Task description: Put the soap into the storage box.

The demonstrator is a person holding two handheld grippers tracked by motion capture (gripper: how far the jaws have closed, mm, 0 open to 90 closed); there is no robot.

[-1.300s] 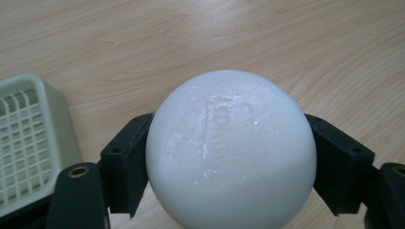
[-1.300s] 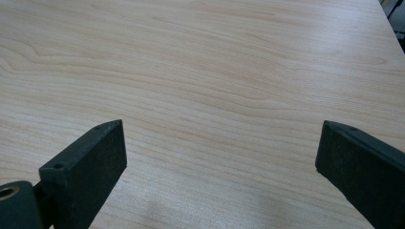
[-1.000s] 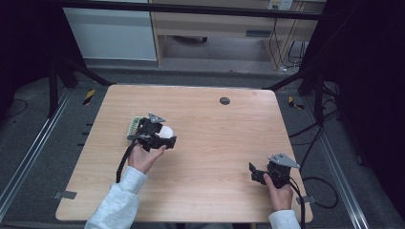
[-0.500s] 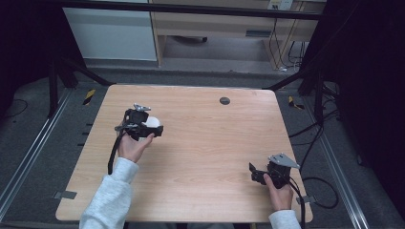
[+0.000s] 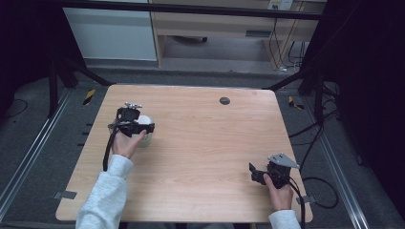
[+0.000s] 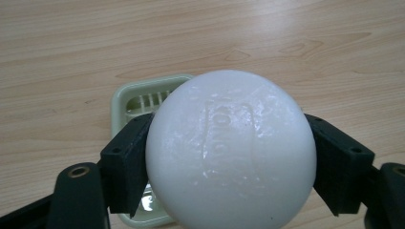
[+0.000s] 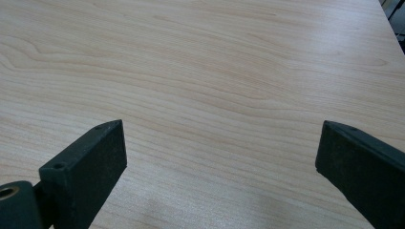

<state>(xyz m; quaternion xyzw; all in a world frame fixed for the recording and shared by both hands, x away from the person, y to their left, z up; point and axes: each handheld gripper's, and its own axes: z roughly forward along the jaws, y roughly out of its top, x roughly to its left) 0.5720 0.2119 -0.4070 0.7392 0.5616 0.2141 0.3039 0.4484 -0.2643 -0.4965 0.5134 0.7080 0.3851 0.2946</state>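
Observation:
A round white soap bar [image 6: 231, 152] with raised lettering sits between the jaws of my left gripper [image 6: 229, 143], which is shut on it. Just beneath it, a pale green slotted soap dish [image 6: 136, 102] rests on the wooden table. In the high view the left gripper [image 5: 142, 126] hovers with the soap [image 5: 144, 119] over the dish [image 5: 146, 140] at the table's left side. My right gripper [image 5: 254, 172] rests low near the front right corner. Its jaws stand wide apart with only bare wood between them [image 7: 219, 162].
A small dark round disc [image 5: 224, 100] lies at the back of the table [image 5: 205, 143]. Cables [image 5: 315, 186] trail off the right edge. Dark frame legs and floor rails flank the table.
My left hand has carried the soap leftward and slightly away, from nearer the middle to above the green dish. The right hand has stayed put.

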